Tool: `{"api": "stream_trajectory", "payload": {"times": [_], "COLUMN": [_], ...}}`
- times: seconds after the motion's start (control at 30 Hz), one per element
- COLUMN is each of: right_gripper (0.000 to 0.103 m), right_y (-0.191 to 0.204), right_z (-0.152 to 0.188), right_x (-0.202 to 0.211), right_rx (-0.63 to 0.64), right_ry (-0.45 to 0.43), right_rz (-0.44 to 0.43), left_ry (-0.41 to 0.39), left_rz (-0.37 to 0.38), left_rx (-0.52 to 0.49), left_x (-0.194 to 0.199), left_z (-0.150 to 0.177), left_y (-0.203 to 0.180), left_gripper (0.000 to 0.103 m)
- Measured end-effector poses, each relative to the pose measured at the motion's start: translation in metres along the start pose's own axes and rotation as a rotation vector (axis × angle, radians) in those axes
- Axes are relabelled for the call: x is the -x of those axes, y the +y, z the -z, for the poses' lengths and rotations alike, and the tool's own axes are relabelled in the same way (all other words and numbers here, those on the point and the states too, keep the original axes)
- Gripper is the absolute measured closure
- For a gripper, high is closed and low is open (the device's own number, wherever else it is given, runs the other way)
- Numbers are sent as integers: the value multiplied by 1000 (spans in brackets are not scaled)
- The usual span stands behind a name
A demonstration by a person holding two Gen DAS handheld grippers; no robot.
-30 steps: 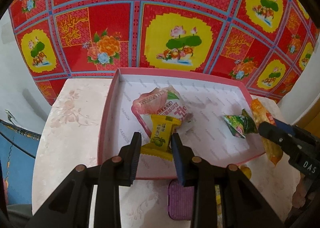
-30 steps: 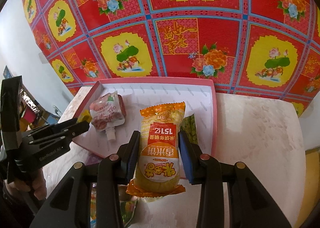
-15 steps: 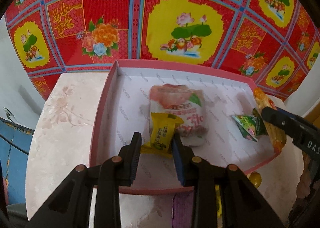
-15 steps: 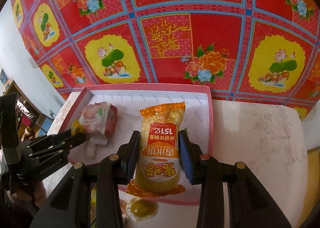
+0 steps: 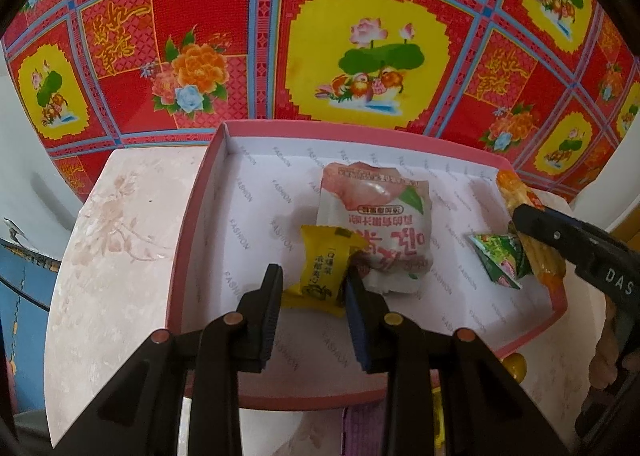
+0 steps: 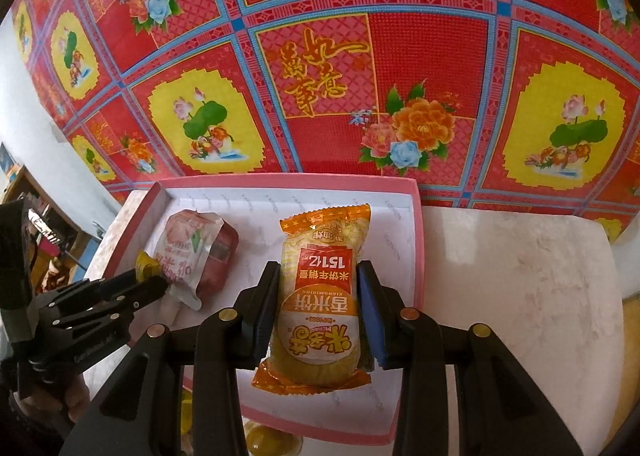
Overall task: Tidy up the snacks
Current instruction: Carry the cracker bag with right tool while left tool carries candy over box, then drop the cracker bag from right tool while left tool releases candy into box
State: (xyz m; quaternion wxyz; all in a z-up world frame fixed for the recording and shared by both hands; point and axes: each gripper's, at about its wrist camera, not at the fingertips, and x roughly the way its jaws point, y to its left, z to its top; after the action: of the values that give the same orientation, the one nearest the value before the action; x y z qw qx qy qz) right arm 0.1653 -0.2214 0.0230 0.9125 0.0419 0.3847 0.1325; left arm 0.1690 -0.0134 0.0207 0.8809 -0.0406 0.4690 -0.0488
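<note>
Box: a shallow pink box [image 5: 188, 223] with a white lining sits on a pale marbled table [image 5: 120, 240], its far rim against a red and yellow flowered cloth [image 5: 360, 55]
Open room: bare lining along the box's left wall and far edge; bare tabletop left of the box in the left wrist view, and right of it in the right wrist view [image 6: 520, 288]
Left gripper: the left gripper [image 5: 314, 290] is clamped on a small yellow candy packet [image 5: 326, 270], held over the near part of the box just beside the pink pouch
Right gripper: the right gripper [image 6: 318, 310] is clamped on a long orange rice cracker pack [image 6: 320, 296], held above the box's right half
Count in box: one pink and white pouch [image 5: 376, 228] lying flat near the middle; one green triangular packet [image 5: 500, 260] near the right wall
Count held: two, one per gripper
Outside the box: a yellow rounded piece [image 6: 268, 438] and a purple item [image 5: 362, 430] by the near rim, both mostly hidden
Writing: "FASHION" repeated across the lining; "1514" and Chinese characters on the cracker pack, seen upside down; red characters on the pouch, upside down; gold characters on the cloth; "DAS" on the right gripper's body
Person: fingers [image 5: 606, 352] wrap the right gripper's handle
</note>
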Motion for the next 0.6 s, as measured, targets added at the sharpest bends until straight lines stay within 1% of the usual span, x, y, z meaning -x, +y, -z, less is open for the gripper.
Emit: {"api": "stream_trajectory", "payload": {"times": [0.37,0.6], "right_gripper": [64,64], "right_y": [2,2], "right_z": [-2,-2], "right_x": [-8,-7], "right_rx": [10,6], "right_ry": [11,15], "right_rz": [3,-4], "left_ry": [1,16], "left_rz": [-1,-3], "left_rx": [-2,-7], "left_x": [0,0], "left_z": [1,0], "left_y": [0,-5], "left_gripper": [71,70]}}
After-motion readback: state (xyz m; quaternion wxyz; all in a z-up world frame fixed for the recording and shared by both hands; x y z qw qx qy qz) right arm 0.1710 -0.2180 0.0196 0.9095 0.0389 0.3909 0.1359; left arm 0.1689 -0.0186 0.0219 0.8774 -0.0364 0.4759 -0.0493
